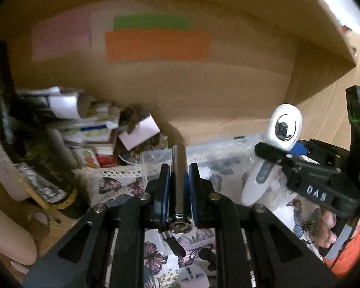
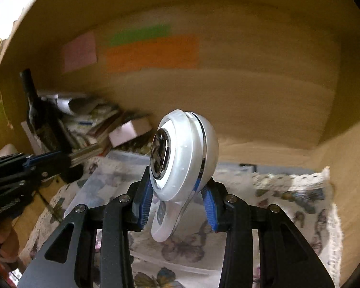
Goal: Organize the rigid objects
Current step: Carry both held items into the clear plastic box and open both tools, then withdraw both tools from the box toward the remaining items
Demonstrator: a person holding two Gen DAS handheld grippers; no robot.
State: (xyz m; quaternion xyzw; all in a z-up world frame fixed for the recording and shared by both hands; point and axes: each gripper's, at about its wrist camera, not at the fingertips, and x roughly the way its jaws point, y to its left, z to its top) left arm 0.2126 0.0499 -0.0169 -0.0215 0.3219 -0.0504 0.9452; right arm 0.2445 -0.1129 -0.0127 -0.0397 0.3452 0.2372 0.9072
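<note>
- The left tool is closed tight on a metal cylinder, its blue pads pressed against the sides; the cylinder lies along the fingers and its far end sticks out past the tips.
- The right tool grips a white handheld device with a round chrome-centred head; its jaws stand fairly wide, the blue pads clamped on the neck just below the head, which rises above the fingertips.
- Only the left view shows the device's handle with its grey button strip, and a bit of the person's hand and an orange sleeve under the right tool.
- Only the right view shows the butterfly cloth running out to its lace edge at the right, near a wooden side wall.
- Both tools are held over this cloth, which covers clear plastic boxes inside a wooden recess.
- The back panel carries pink, green and orange paper notes, blurred.
- The left of the recess is crowded: a dark bottle, stacked papers and small boxes, and a pale pink box leaning at the heap's edge.
- The right half above the cloth is open; the left tool sits near the clutter.
</note>
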